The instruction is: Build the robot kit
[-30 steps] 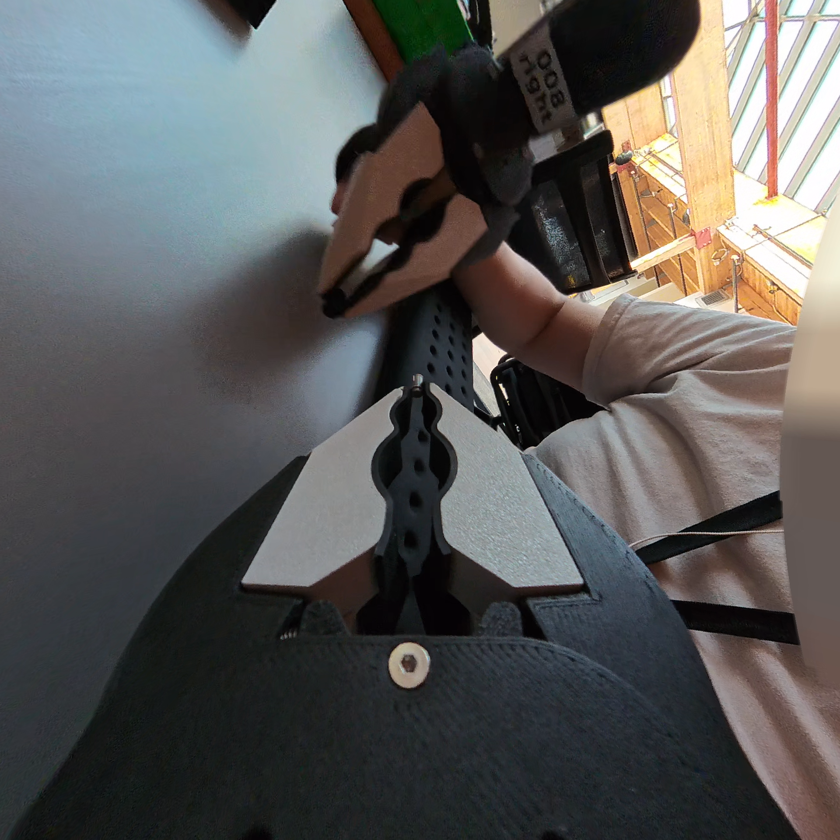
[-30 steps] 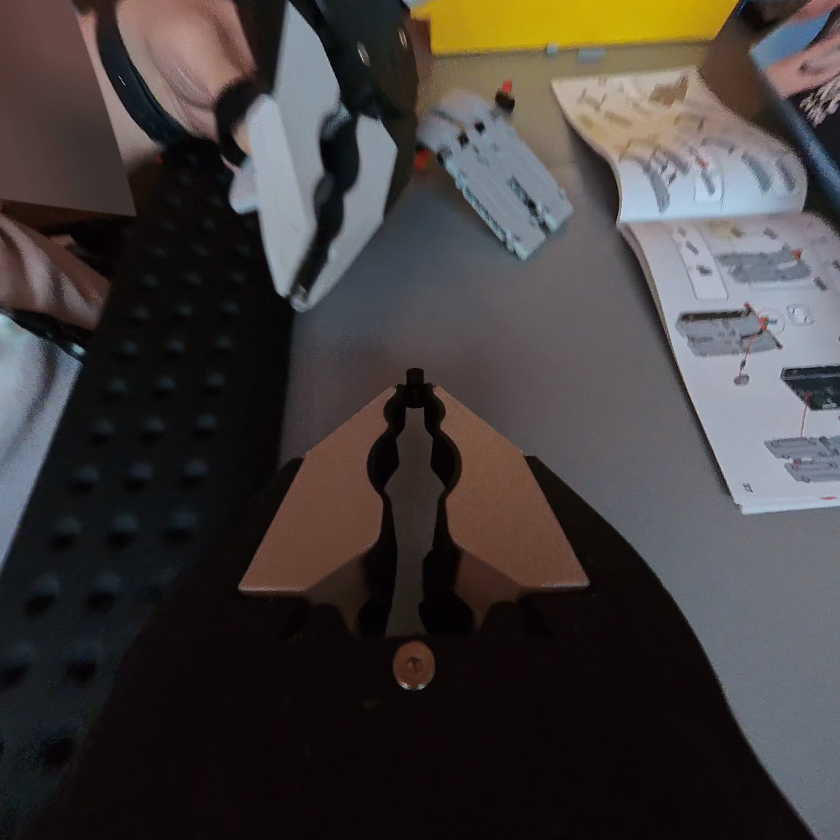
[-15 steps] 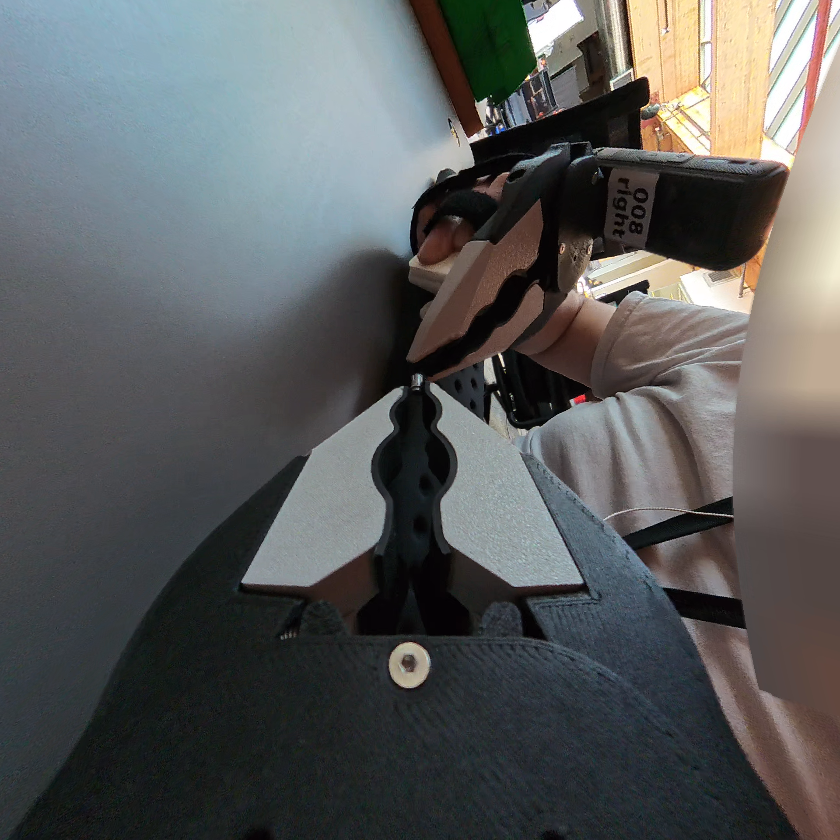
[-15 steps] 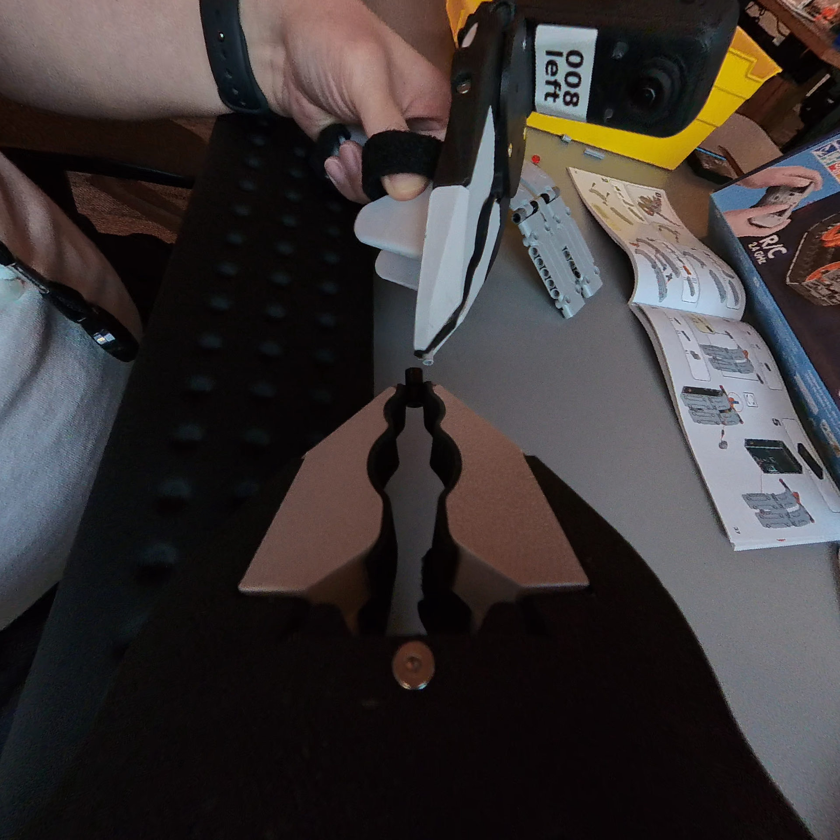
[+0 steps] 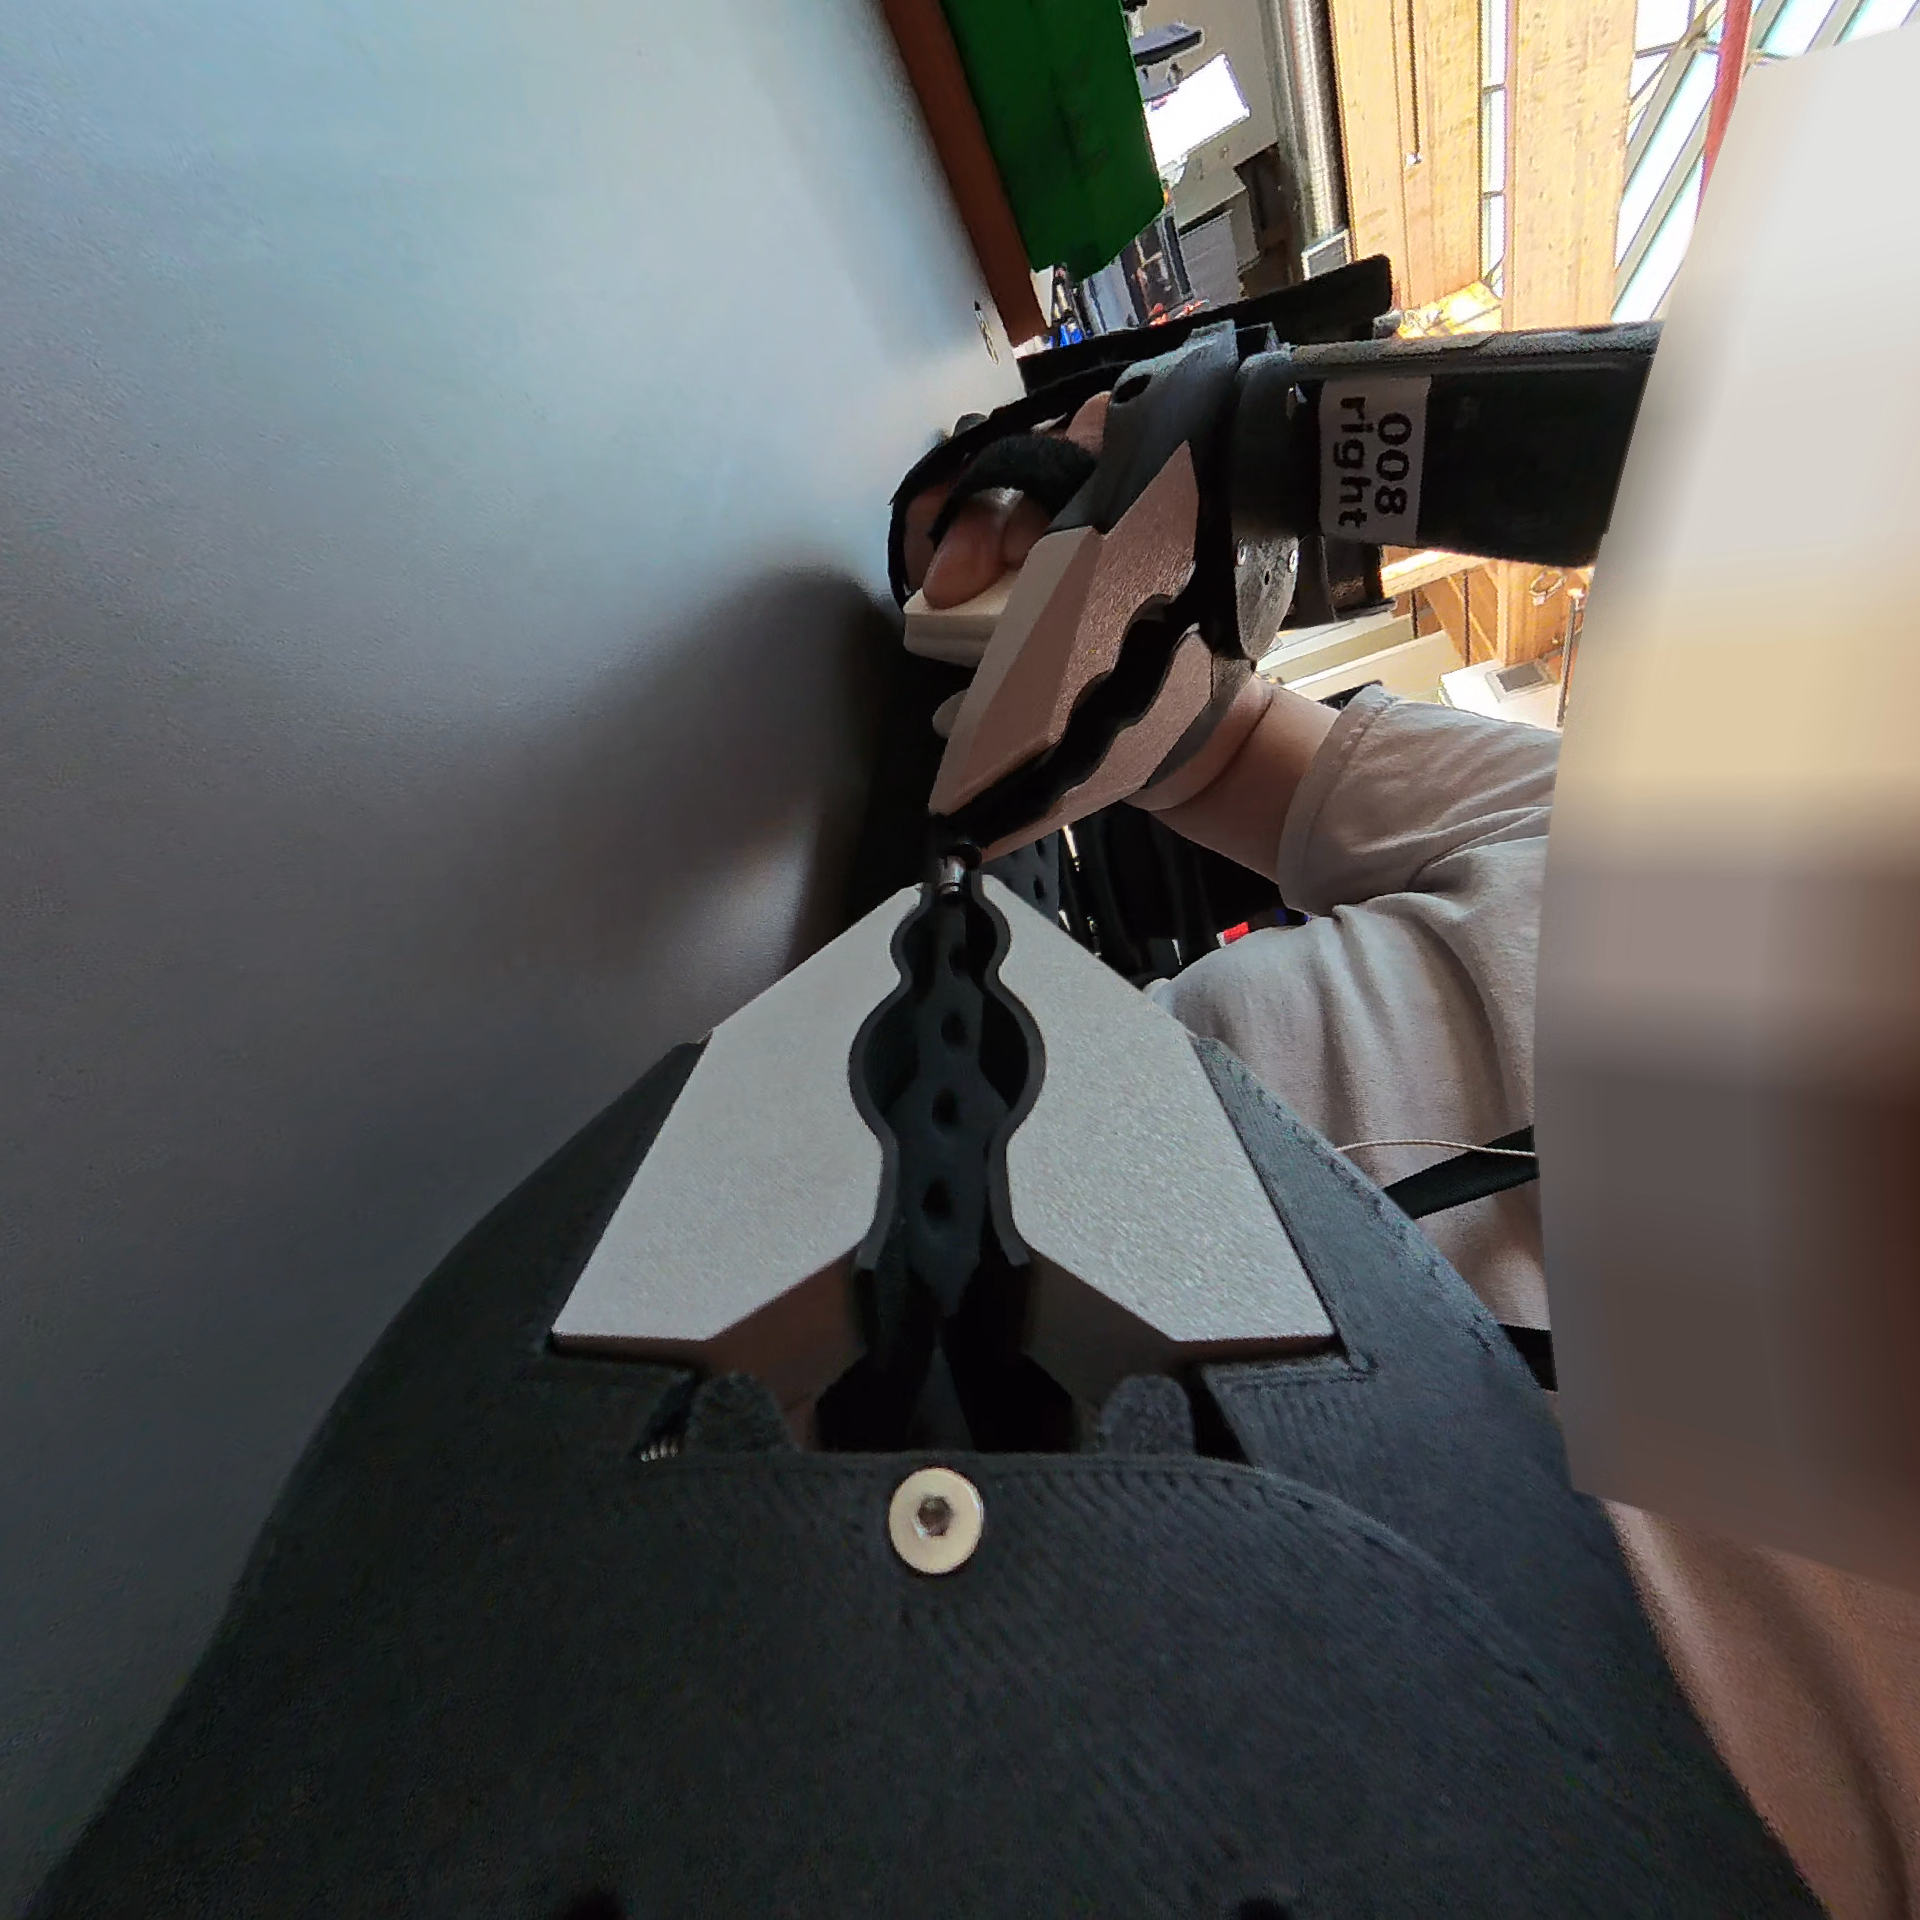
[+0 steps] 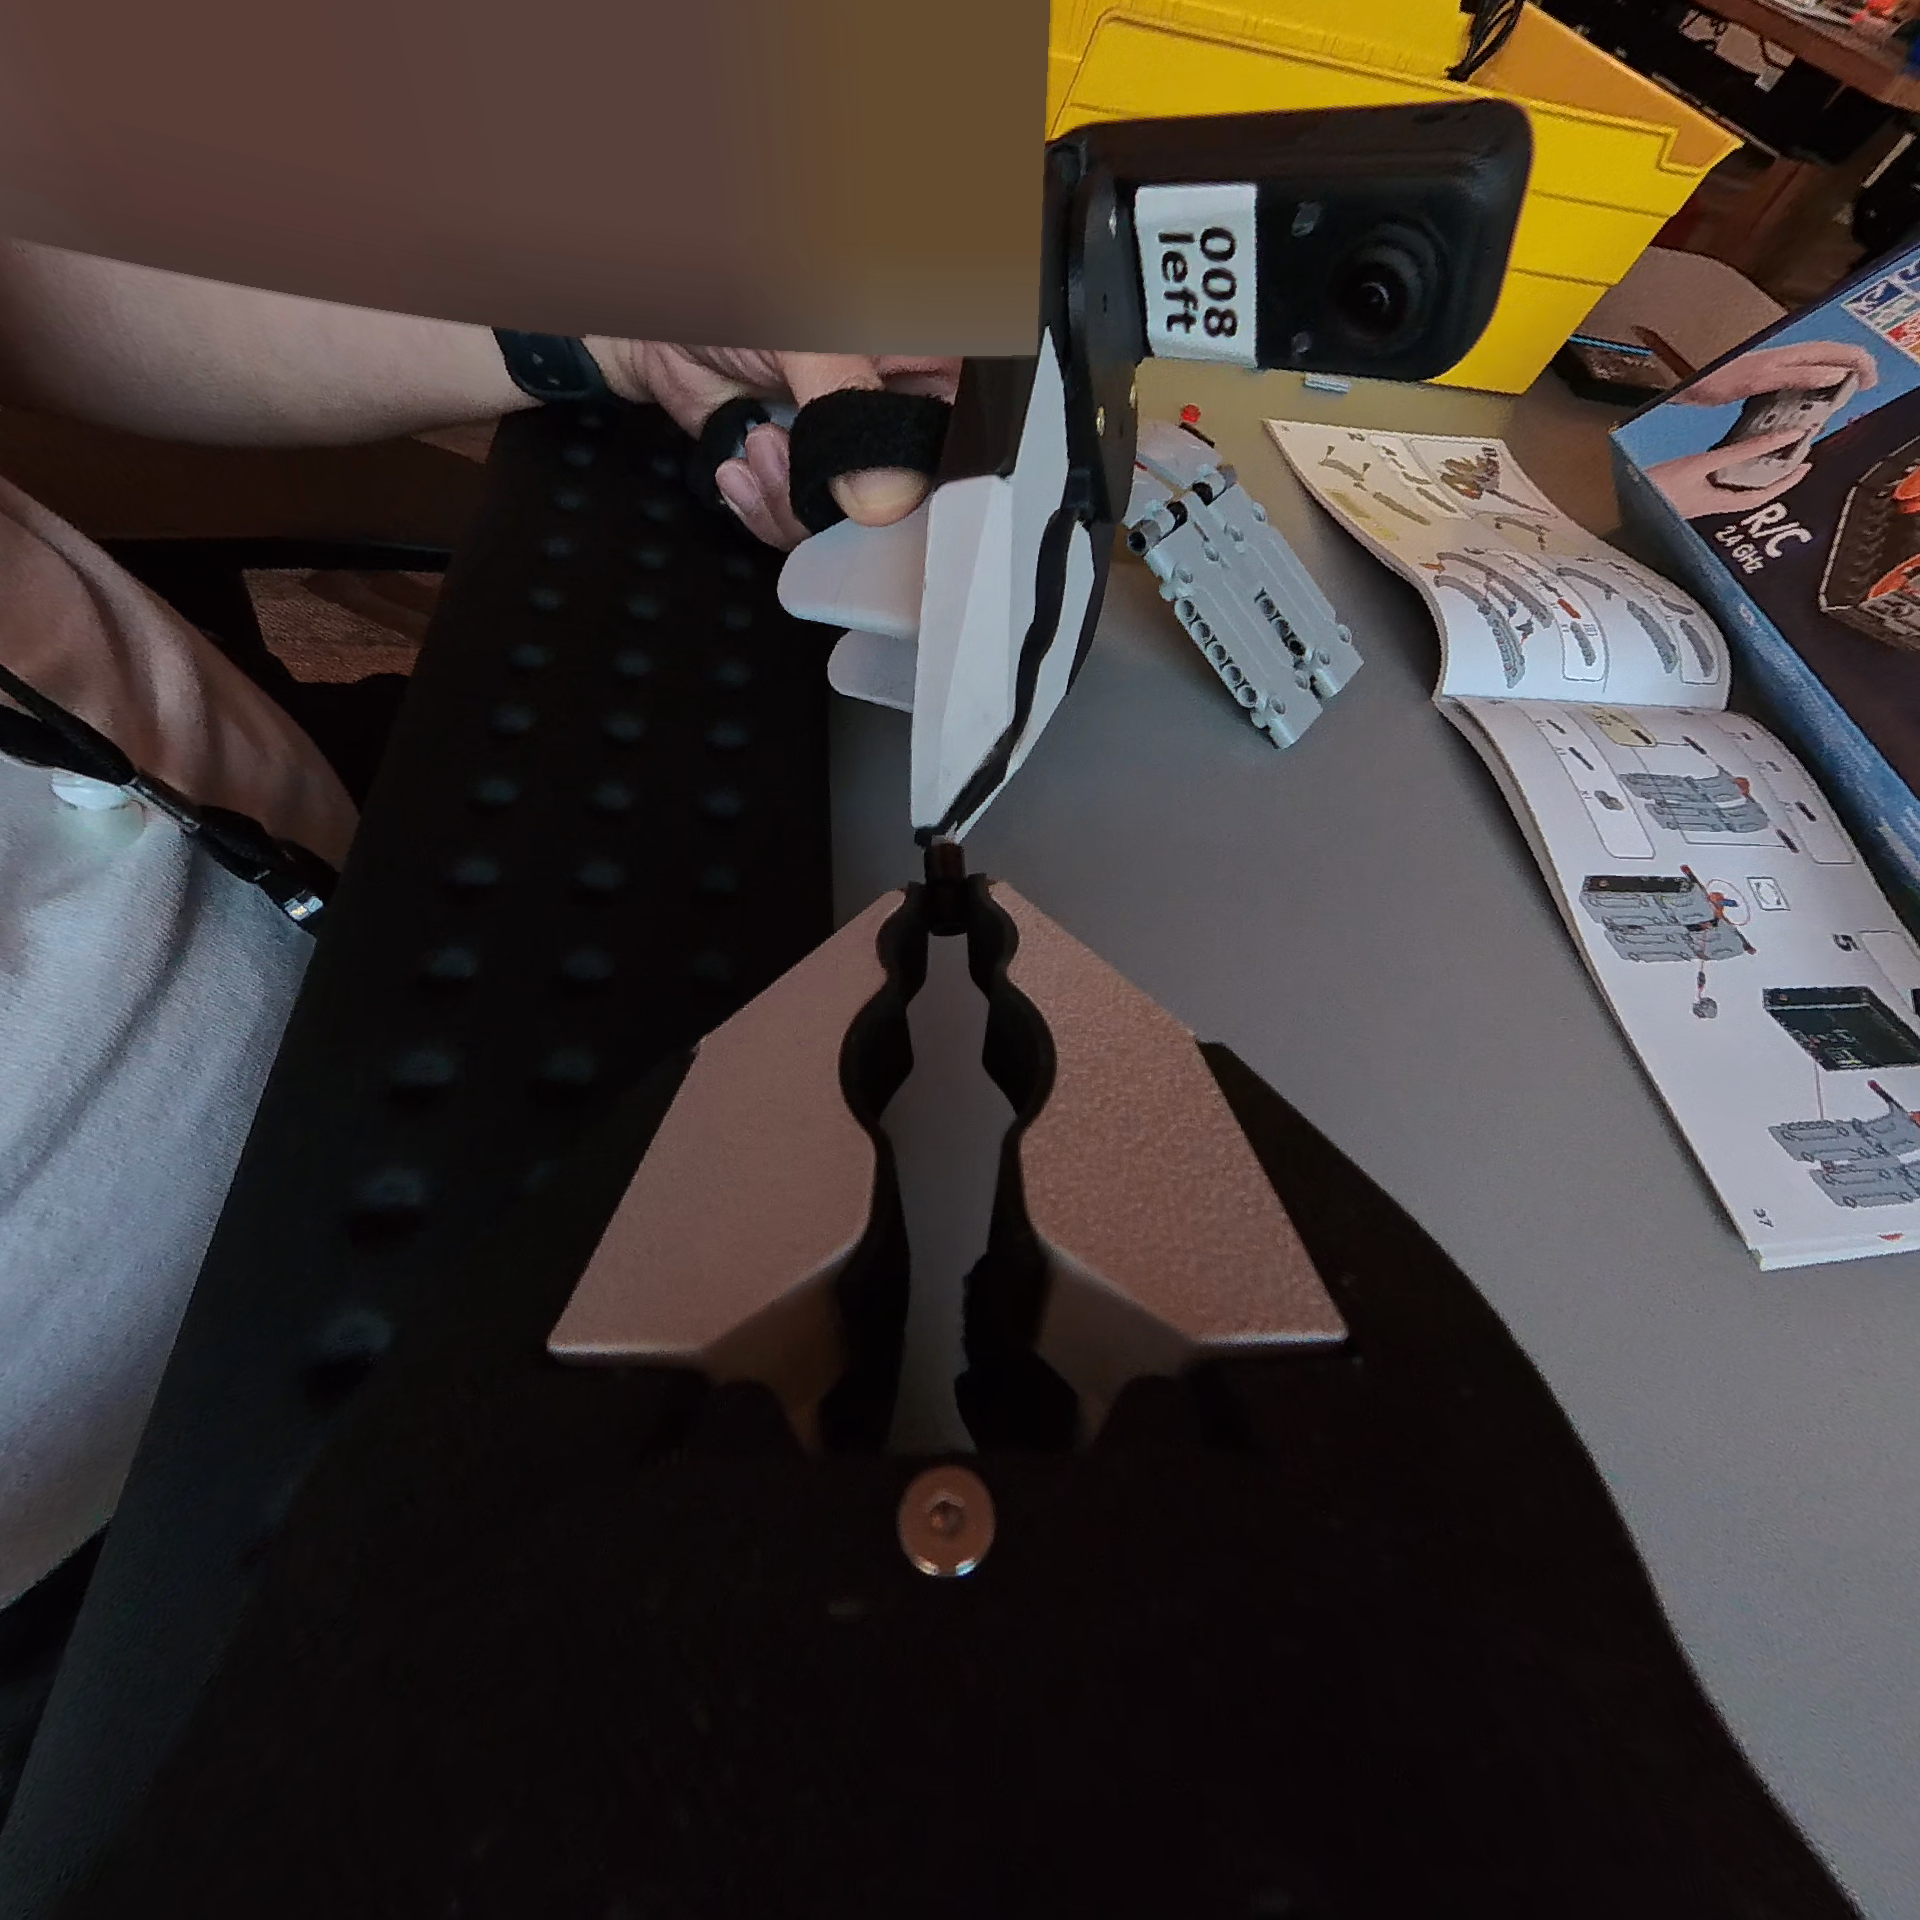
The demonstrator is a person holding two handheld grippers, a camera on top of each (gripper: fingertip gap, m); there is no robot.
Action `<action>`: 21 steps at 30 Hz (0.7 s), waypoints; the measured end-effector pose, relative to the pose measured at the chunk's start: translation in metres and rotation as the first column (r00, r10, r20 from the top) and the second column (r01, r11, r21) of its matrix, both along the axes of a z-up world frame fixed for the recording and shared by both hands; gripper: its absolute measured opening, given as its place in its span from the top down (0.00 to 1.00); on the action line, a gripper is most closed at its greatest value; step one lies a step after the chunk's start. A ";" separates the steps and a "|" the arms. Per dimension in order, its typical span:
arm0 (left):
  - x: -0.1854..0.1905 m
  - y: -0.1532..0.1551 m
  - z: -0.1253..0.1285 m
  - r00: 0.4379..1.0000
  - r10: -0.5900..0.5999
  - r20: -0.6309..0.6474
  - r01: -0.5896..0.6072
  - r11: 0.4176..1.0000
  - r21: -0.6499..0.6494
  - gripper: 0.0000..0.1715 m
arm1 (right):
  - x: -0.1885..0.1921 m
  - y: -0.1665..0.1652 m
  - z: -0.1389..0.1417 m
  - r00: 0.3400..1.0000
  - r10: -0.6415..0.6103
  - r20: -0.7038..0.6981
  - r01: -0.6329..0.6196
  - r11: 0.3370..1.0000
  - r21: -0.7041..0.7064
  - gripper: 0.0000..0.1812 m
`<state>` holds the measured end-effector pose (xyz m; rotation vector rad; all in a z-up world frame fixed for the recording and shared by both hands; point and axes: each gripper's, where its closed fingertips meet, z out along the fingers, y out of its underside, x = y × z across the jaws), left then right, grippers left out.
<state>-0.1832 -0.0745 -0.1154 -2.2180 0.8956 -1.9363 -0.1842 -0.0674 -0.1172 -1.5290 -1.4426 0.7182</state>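
Pinching a tiny grey pin (image 5: pixel 951 881) at its very tip, my left gripper (image 5: pixel 948 902) has its jaws squeezed shut on it. My right gripper (image 6: pixel 943 902) is clamped on a small black peg (image 6: pixel 943 871) the same way. Both little parts are up in the air, above the near edge of the grey table (image 6: pixel 1351 1039), and they sit tip to tip, touching or almost touching; I cannot tell which. I think both parts are very light, hard and smooth, so they could slip or flick away. I would hold them by the middle of the shaft, not the end.

Below on my left side lies a black bumpy mat (image 6: pixel 582 790). Farther off on the table lie a grey brick build (image 6: pixel 1242 613), an open picture booklet (image 6: pixel 1662 810), a blue box (image 6: pixel 1808 540) and a yellow bin (image 6: pixel 1455 83).
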 end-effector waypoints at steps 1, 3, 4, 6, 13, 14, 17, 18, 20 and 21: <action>0.000 0.000 0.001 1.000 0.000 0.005 0.000 1.000 -0.005 0.99 | 0.000 0.000 0.001 1.000 -0.002 -0.005 0.002 1.000 -0.003 0.96; 0.000 0.000 0.001 1.000 0.001 0.013 -0.001 1.000 -0.012 0.99 | 0.000 0.001 0.001 1.000 -0.005 -0.010 0.005 1.000 -0.008 0.96; -0.001 0.001 0.002 1.000 0.002 0.018 -0.002 1.000 -0.015 0.99 | 0.000 0.001 0.002 1.000 -0.006 -0.017 0.006 1.000 -0.015 0.96; -0.001 0.001 0.003 1.000 0.004 0.021 -0.003 1.000 -0.019 0.99 | 0.000 0.003 0.002 1.000 -0.018 -0.021 0.018 1.000 -0.024 0.96; 0.000 0.000 0.004 0.999 -0.002 0.032 0.003 1.000 -0.024 0.99 | -0.002 0.000 0.002 1.000 -0.002 -0.013 0.002 1.000 -0.004 0.96; 0.000 0.000 0.005 0.999 -0.002 0.037 0.003 1.000 -0.027 0.99 | -0.002 0.001 0.003 1.000 -0.005 -0.021 0.005 1.000 -0.005 0.96; -0.001 0.000 0.006 0.999 -0.001 0.042 0.003 0.999 -0.033 0.99 | -0.003 0.001 0.004 1.000 -0.005 -0.030 0.005 1.000 -0.014 0.96; -0.001 0.000 0.005 0.999 -0.003 0.041 0.005 0.999 -0.033 0.99 | -0.003 0.000 0.004 1.000 -0.003 -0.028 0.003 1.000 -0.012 0.96; -0.001 -0.001 0.004 0.999 -0.008 0.037 0.009 0.999 -0.036 0.99 | -0.003 0.000 0.003 1.000 -0.004 -0.020 0.004 1.000 0.003 0.96; -0.001 -0.001 0.003 0.999 -0.011 0.031 0.012 0.999 -0.043 0.99 | -0.003 -0.001 0.002 1.000 -0.002 -0.011 0.002 1.000 0.013 0.96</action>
